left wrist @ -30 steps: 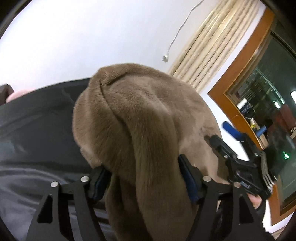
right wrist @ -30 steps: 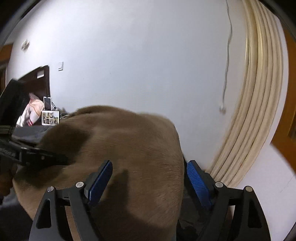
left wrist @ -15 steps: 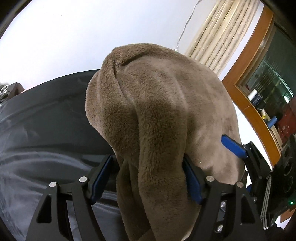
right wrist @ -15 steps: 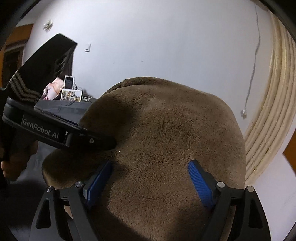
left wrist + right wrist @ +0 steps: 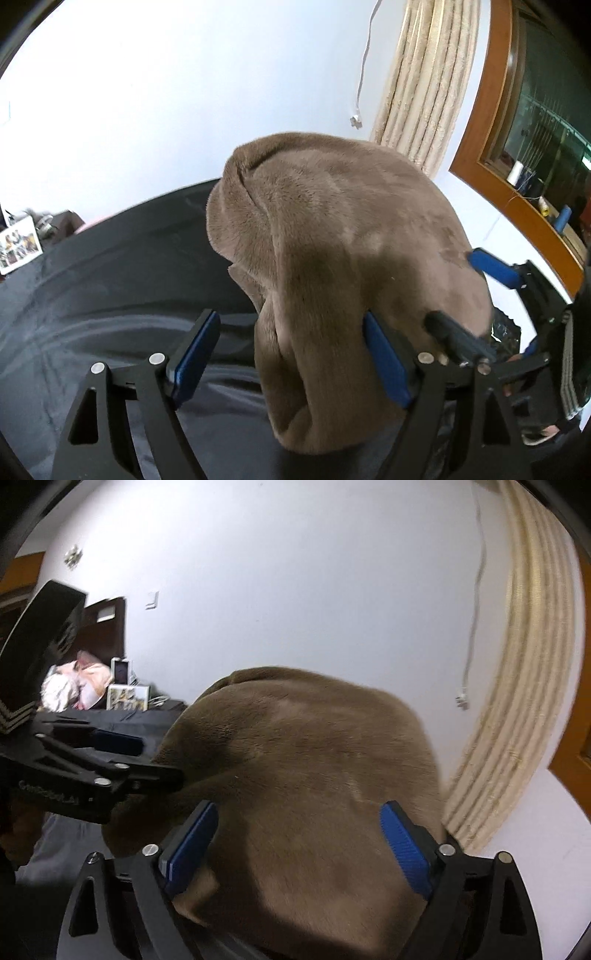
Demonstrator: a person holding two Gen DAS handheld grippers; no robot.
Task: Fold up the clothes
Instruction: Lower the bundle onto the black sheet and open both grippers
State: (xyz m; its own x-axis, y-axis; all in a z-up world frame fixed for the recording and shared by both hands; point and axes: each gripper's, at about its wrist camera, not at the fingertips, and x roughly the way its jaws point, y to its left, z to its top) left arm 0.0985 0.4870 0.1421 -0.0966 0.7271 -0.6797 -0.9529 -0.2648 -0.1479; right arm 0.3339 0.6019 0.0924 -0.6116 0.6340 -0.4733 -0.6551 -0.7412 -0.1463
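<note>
Tongs (image 5: 291,354) angled down, just opening, astride brown fleece (image 5: 332,240)

Both wrist views look closely over the same brown garment (image 5: 332,236).

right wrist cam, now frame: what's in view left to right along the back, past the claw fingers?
Left claw → pile of pinkish clothes → photo frame → brown fleece garment → dangling white cable → cream curtain → orange wood frame.
</note>
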